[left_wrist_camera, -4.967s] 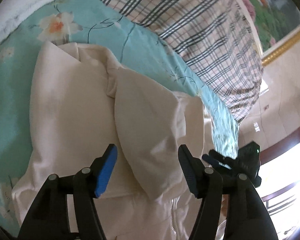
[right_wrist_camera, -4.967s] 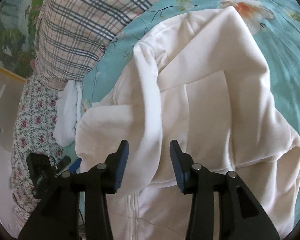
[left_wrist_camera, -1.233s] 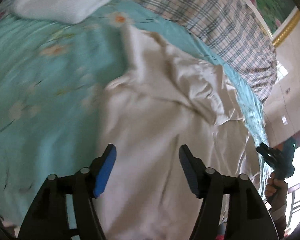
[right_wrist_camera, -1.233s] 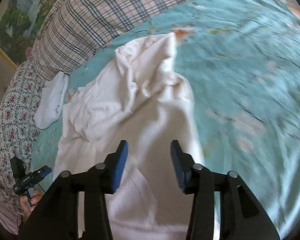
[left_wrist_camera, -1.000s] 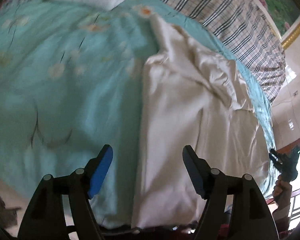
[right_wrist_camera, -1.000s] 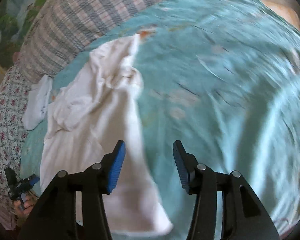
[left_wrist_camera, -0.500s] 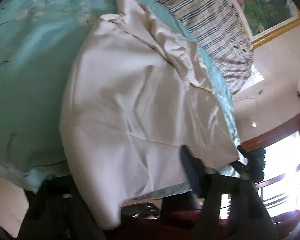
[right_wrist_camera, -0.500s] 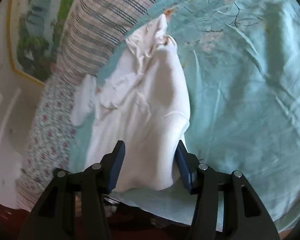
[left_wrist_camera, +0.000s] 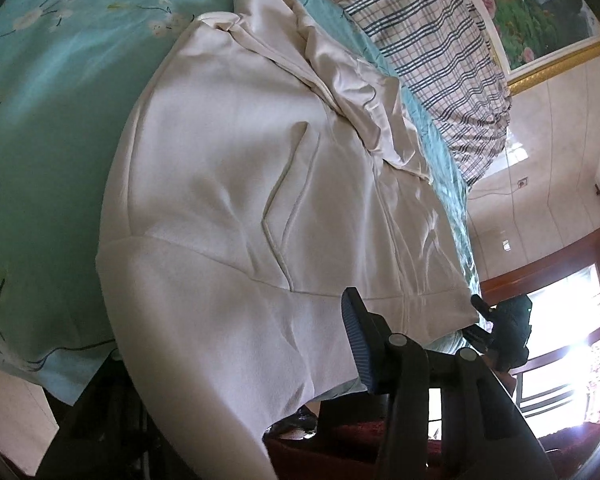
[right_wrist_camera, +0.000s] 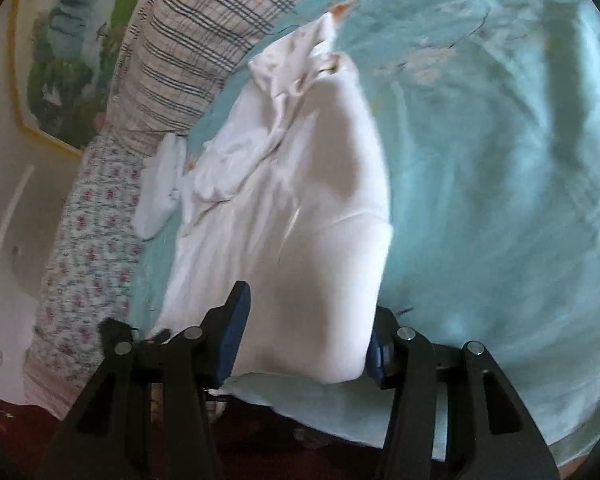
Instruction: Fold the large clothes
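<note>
A large cream-white zip jacket [left_wrist_camera: 236, 184] lies lengthwise on the teal floral bed sheet [left_wrist_camera: 40, 128], hem at the near bed edge, hood and sleeves crumpled at the far end. My left gripper [left_wrist_camera: 236, 364] is open at the hem's one corner; the cloth hangs over and hides its left finger, only the right finger [left_wrist_camera: 356, 340] shows. In the right wrist view the jacket [right_wrist_camera: 300, 216] fills the middle. My right gripper [right_wrist_camera: 304, 332] is open astride the other hem corner, the cloth between its fingers.
A plaid pillow [left_wrist_camera: 420, 36] and a floral pillow [right_wrist_camera: 88, 248] lie at the head of the bed. A folded white cloth [right_wrist_camera: 160, 192] lies beside the jacket. The bed's near edge drops to a dark red floor [right_wrist_camera: 260, 452]. A window [left_wrist_camera: 560, 320] is at the right.
Both grippers have drawn back from the folded sleeves to the jacket's hem at the near bed edge. The hem cloth now lies between each gripper's open fingers.
</note>
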`<state>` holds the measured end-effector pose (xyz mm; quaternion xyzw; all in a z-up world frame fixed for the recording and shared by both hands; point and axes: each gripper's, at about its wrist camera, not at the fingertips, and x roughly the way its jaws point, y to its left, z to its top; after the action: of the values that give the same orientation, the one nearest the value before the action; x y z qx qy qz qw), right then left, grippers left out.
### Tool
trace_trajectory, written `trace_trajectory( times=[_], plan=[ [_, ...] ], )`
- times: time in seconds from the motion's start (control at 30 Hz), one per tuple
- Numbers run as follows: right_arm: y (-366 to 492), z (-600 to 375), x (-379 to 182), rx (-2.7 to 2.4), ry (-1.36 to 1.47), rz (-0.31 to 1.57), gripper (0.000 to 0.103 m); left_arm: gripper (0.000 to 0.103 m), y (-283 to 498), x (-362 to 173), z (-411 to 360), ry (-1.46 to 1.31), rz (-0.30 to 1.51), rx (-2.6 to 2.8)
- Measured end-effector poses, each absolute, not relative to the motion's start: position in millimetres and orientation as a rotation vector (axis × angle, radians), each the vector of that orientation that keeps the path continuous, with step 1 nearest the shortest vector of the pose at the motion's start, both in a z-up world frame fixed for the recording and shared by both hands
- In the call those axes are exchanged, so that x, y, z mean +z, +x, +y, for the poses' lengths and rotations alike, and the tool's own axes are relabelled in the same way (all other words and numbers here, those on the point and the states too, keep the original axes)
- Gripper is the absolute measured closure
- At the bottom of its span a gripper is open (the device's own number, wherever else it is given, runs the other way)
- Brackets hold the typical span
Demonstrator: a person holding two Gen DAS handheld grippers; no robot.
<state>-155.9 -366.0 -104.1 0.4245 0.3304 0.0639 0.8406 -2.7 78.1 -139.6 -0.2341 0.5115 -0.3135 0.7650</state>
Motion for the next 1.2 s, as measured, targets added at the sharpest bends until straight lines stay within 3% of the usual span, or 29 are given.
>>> trace_trajectory(
  times=[0.03, 0.07, 0.1, 0.13, 0.17, 0.5, 0.77, 0.93, 1.2],
  plan=[
    [-156.3, -365.9, -104.7, 0.151, 0.925, 0.675, 0.052, 0.061, -2.4, -139.2, 77.7, -0.502, 1.113, -0.678],
    [-155.8, -366.8, -106.7, 0.156, 0.955, 0.646, 0.059, 0.065, -2.0, -138.9, 76.8, -0.492, 1.113, -0.676],
    [-155.9, -367.7, -110.0, 0.144, 0.964, 0.645, 0.078, 0.076, -0.9, -138.6, 76.1, -0.481, 1.113, -0.672],
    [-152.7, -367.9, -113.6, 0.122, 0.969, 0.661, 0.088, 0.092, 1.1, -138.7, 75.7, -0.471, 1.115, -0.662],
    [-151.7, -372.0, -116.4, 0.093, 0.973, 0.671, 0.093, 0.093, 3.4, -138.4, 76.5, -0.471, 1.118, -0.656],
    [-121.2, -375.8, -46.7, 0.174, 0.880, 0.518, 0.094, 0.095, 28.3, -63.4, 68.9, -0.458, 0.908, -0.716],
    [-36.0, -410.7, -2.4, 0.159, 0.837, 0.437, 0.094, 0.095, 125.2, -14.0, 51.5, -0.508, 0.756, -0.677],
    [40.2, -436.8, -4.6, 0.096, 0.820, 0.484, 0.094, 0.095, 200.3, -20.8, 26.5, -0.477, 0.793, -0.611],
    [152.2, -462.6, -38.0, -0.019, 0.755, 0.661, 0.093, 0.094, 312.1, -78.6, 1.7, -0.503, 0.926, -0.536]
  ],
)
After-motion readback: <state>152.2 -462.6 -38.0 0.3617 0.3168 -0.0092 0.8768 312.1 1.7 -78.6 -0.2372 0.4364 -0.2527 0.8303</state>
